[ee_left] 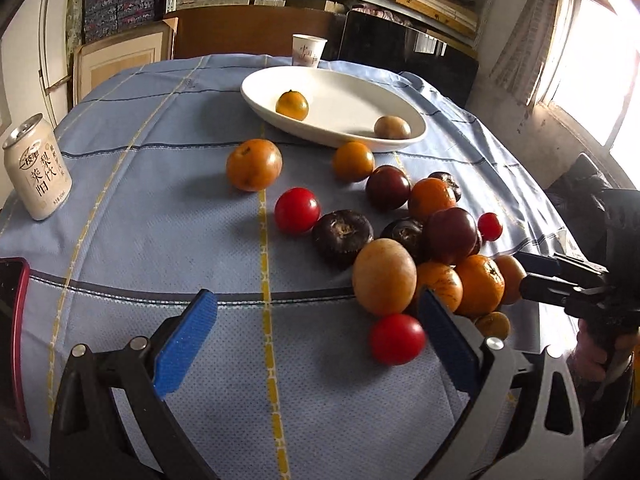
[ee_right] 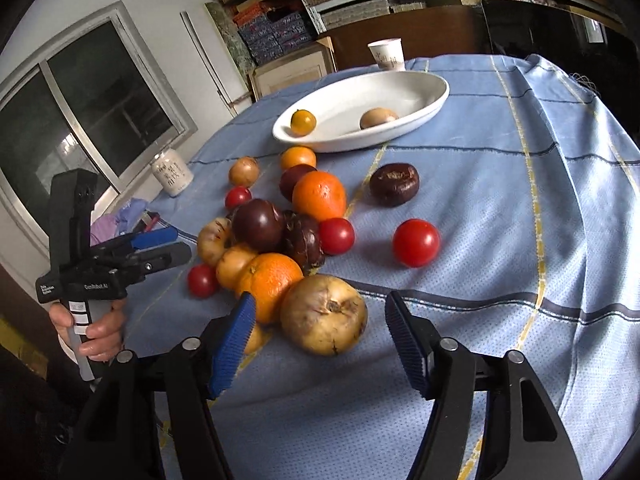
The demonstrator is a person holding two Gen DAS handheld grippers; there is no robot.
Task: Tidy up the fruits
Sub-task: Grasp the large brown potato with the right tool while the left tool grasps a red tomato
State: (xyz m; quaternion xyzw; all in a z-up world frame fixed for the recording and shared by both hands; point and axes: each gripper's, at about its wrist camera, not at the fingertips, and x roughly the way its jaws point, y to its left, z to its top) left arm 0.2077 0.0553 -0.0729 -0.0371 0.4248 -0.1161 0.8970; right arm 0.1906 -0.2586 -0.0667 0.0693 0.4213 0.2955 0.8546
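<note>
Right wrist view: two fruits lie in the white dish (ee_right: pixel 420 102); the pile (ee_right: pixel 276 240) is left.
Both the right gripper (ee_right: pixel 320 330) and the left gripper (ee_left: pixel 316 334) are held wide open, empty.

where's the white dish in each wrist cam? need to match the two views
Left wrist: white dish sits upper centre, far across the cloth, beyond the fruit pile.
Right wrist: white dish sits upper centre, also beyond the pile, tilted up to the right.
Shared landmark: the paper cup just behind the dish in both views.
</note>
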